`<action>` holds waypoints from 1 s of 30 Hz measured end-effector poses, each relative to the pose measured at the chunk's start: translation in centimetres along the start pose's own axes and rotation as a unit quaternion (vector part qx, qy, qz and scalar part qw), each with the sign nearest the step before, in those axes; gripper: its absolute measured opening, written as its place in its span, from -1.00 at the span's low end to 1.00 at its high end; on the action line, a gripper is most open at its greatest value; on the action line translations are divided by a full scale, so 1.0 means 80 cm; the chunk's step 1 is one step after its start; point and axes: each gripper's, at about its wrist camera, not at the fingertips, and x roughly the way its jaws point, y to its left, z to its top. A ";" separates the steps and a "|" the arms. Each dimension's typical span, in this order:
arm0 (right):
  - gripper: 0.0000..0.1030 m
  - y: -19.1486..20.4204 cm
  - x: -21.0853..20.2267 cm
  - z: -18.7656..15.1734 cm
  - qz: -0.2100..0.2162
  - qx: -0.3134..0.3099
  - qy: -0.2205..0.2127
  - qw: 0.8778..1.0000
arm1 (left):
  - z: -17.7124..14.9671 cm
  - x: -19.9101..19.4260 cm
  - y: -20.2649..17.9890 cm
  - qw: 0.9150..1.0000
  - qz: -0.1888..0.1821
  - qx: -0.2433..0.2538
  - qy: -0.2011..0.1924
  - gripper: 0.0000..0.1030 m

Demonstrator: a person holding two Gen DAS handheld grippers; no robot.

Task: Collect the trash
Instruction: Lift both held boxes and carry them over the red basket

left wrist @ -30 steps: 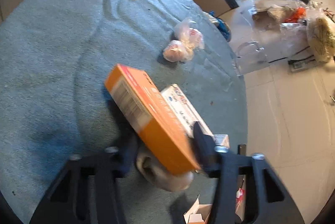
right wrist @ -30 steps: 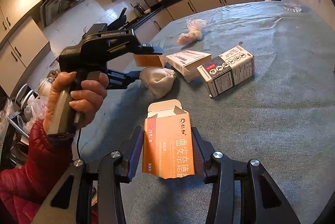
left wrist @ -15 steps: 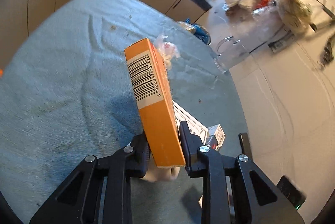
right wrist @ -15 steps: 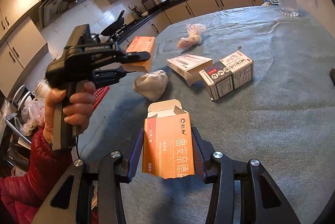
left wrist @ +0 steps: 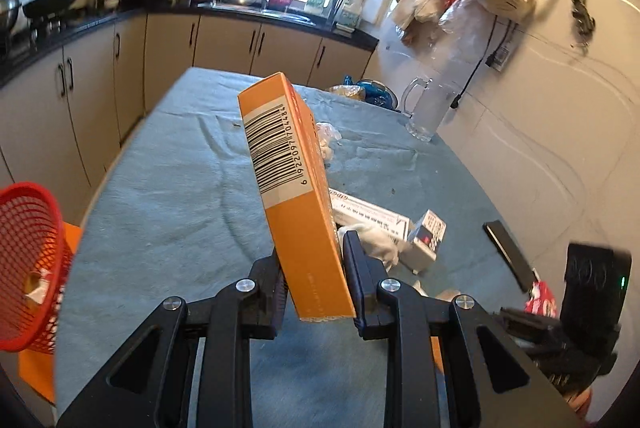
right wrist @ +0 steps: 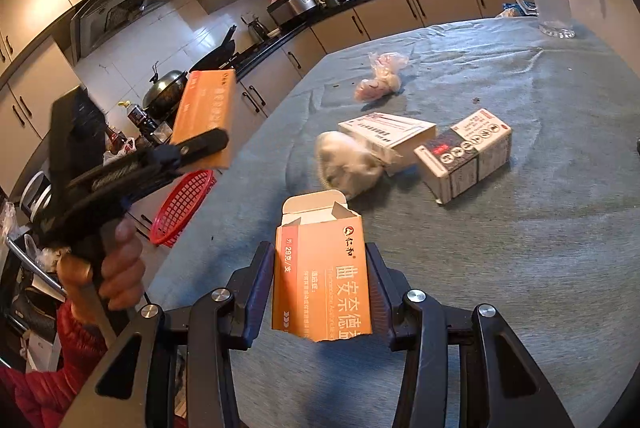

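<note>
The right gripper has its jaws clamped on an open orange box, top flaps up, held above the near part of the table. To its left a hand in a red sleeve grips the handle of the left gripper, raised off the table; its jaws are clamped on the lower end of a closed orange box, which stands up tilted with its barcode side toward that camera. Those jaws have just been closing on this box, though the reading has been level for the last half second.

Just past the open box a crumpled white wad lies on the teal cloth, blurred. Touching it behind is a flat white box, and just right of that a white box with red and dark print lies on its side. Farther back a knotted plastic bag with pinkish contents sits alone. At the far right corner stands a clear glass jug.

Off the table's left edge, lower down, is a red mesh basket with a scrap inside. A dark flat thing lies near the table's right edge in the left camera's view.
</note>
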 end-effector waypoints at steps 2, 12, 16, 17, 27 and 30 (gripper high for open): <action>-0.06 0.006 0.002 0.001 -0.001 -0.001 -0.002 1.000 | -0.008 -0.012 0.001 1.000 0.009 0.008 -0.004 -0.52; -0.06 0.050 0.002 -0.001 -0.006 -0.013 -0.015 1.000 | -0.045 -0.060 0.020 0.999 0.033 0.023 -0.015 -0.52; -0.06 0.063 0.006 -0.003 -0.005 -0.015 -0.013 1.000 | -0.056 -0.072 0.030 0.998 0.046 0.025 -0.020 -0.52; -0.06 0.066 0.008 -0.003 -0.004 -0.016 -0.011 1.000 | -0.058 -0.076 0.034 0.998 0.049 0.023 -0.023 -0.52; -0.06 0.089 0.039 0.003 -0.007 -0.028 0.013 1.000 | -0.069 -0.081 0.066 0.995 0.090 0.015 -0.035 -0.52; -0.06 0.096 0.051 0.010 -0.008 -0.031 0.021 0.999 | -0.070 -0.079 0.076 0.994 0.104 0.014 -0.038 -0.52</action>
